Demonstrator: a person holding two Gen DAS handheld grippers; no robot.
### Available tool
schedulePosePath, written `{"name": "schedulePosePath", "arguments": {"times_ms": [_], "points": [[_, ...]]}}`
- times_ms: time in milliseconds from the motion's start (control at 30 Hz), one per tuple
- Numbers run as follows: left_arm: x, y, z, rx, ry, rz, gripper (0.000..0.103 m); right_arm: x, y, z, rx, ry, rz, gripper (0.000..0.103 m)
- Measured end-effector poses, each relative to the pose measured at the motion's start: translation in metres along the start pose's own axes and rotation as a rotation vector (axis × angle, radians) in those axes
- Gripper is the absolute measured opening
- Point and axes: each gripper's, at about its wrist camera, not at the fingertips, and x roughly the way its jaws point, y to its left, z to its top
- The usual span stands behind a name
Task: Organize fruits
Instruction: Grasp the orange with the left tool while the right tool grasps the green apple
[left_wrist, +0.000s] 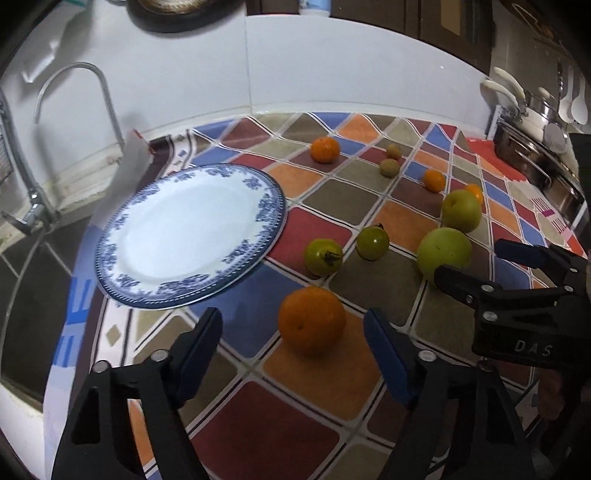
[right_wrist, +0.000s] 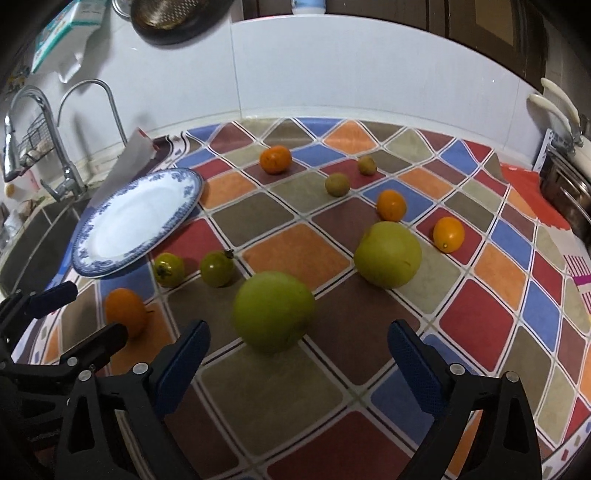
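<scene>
Left tool (left_wrist: 293, 345) jaws apart, nothing clamped; orange (left_wrist: 311, 320) on tabletop (left_wrist: 325, 373) just ahead, between its fingers, not touched. Plate (left_wrist: 258, 177) ahead-left of left tool, no fruit on it. Right tool (right_wrist: 297, 345) jaws wide apart; big green fruit (right_wrist: 273, 310) just ahead, betw. fingers, no contact. 2nd green fruit (right_wrist: 388, 254) further ahead-right. Two small green tomatoes (right_wrist: 217, 268) ahead-left of right tool. Small oranges + kiwis far ahead
</scene>
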Motion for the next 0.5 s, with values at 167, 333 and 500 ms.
{"name": "schedulePosePath", "arguments": {"times_ms": [167, 333, 500], "points": [[0.011, -0.002, 0.003, 0.023, 0.033, -0.026, 0.062, 0.011, 0.0, 0.003, -0.006, 0.02, 0.008, 0.088], [0.016, -0.001, 0.003, 0.018, 0.053, -0.057, 0.049, 0.019, 0.002, 0.004, -0.012, 0.046, 0.03, 0.078], [0.018, -0.001, 0.004, 0.019, 0.063, -0.074, 0.041, 0.025, 0.005, 0.003, -0.026, 0.064, 0.044, 0.065]]}}
